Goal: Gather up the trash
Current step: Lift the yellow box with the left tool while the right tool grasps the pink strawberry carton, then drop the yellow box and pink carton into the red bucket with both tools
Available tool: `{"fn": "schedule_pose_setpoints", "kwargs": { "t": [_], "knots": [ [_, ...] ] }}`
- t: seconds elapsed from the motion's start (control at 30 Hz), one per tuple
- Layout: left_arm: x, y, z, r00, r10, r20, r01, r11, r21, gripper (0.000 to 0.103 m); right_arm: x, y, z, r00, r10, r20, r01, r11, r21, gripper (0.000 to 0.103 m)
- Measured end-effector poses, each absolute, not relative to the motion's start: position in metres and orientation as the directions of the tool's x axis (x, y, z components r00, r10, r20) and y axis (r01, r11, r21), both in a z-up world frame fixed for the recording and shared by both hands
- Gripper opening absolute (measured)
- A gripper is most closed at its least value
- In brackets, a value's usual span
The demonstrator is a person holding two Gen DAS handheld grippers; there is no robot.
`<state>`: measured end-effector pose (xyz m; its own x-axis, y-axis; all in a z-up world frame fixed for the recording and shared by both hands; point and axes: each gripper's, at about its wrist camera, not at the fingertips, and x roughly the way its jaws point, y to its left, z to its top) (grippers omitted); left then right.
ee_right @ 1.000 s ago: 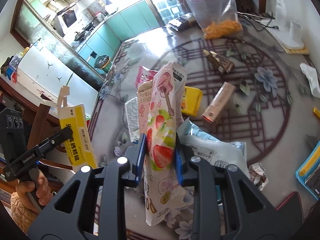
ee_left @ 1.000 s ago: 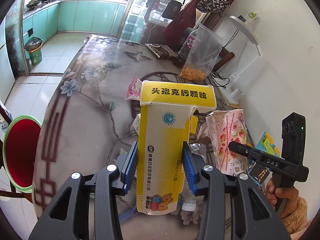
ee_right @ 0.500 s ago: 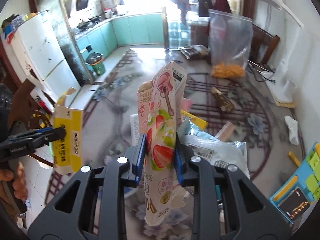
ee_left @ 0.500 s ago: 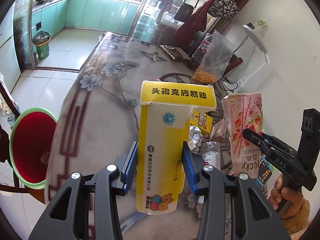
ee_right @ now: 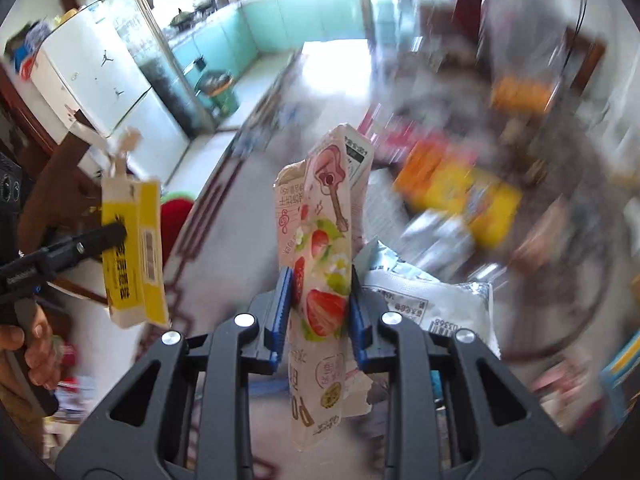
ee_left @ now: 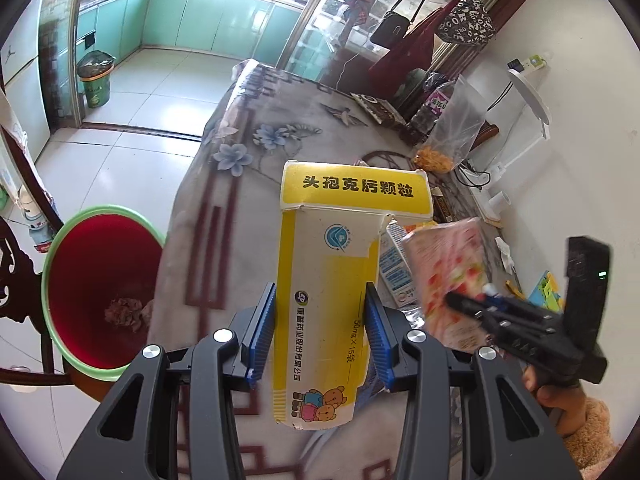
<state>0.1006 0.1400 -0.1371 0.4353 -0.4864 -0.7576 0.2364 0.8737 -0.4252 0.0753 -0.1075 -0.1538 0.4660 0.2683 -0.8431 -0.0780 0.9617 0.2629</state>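
Beneath both tools lies our table under a grey, flower-printed plastic cloth with dark red lattice lines (ee_left: 224,216), and its right half is littered with wrappers, a yellow carton and a silvery-white foil pouch (ee_right: 432,300). Just off the table's left edge stands a red bucket with a green rim (ee_left: 100,288), holding a brownish crumpled lump at its bottom. Farther back we see pale floor tiles, a small green bin (ee_left: 95,80) and turquoise kitchen cabinets (ee_left: 224,20), with bags and clothes hanging by the far wall on the right. Our left gripper (ee_left: 322,334) is clamped on a tall yellow-and-white cardboard medicine box (ee_left: 328,280), blue pads pressed on its two narrow sides, top flap open; it hangs above the cloth's left border, with the bucket near on the left. Our right gripper (ee_right: 320,312) is clamped on a flat pink strawberry-printed snack packet (ee_right: 324,248), held upright over the table. Each tool shows in the other's view. The right wrist view is badly smeared on its right side, so the litter there is hard to tell apart, and the packet is blurred in the left wrist view.
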Motion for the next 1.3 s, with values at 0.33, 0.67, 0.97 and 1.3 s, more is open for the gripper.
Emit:
{"fn": "schedule_pose_setpoints", "kwargs": {
  "t": [0.33,0.67,0.97,1.3],
  "knots": [
    [0.112,0.174,-0.145,0.404,-0.493,-0.770,0.256,0.869,-0.423,0.040,0.078,-0.083,-0.195,0.384,0.343,-0.857,0.019,0.925,0.378,0.051],
    [0.115,0.186,-0.156,0.375,-0.530,-0.760,0.268,0.847,-0.459,0.040,0.072,-0.083,-0.189,0.391,0.234,-0.890,0.083,0.954,0.287,0.052],
    [0.111,0.200,-0.153,0.386,-0.534,-0.753,0.276,0.845,-0.458,0.040,0.089,-0.088,-0.213,0.320,0.313,-0.894,0.128,0.921,0.368,0.025],
    [0.111,0.249,-0.156,0.446,-0.477,-0.757,0.186,0.877,-0.443,0.040,0.098,-0.046,-0.147,0.443,0.393,-0.805,-0.002,0.899,0.438,0.017]
  ]
}}
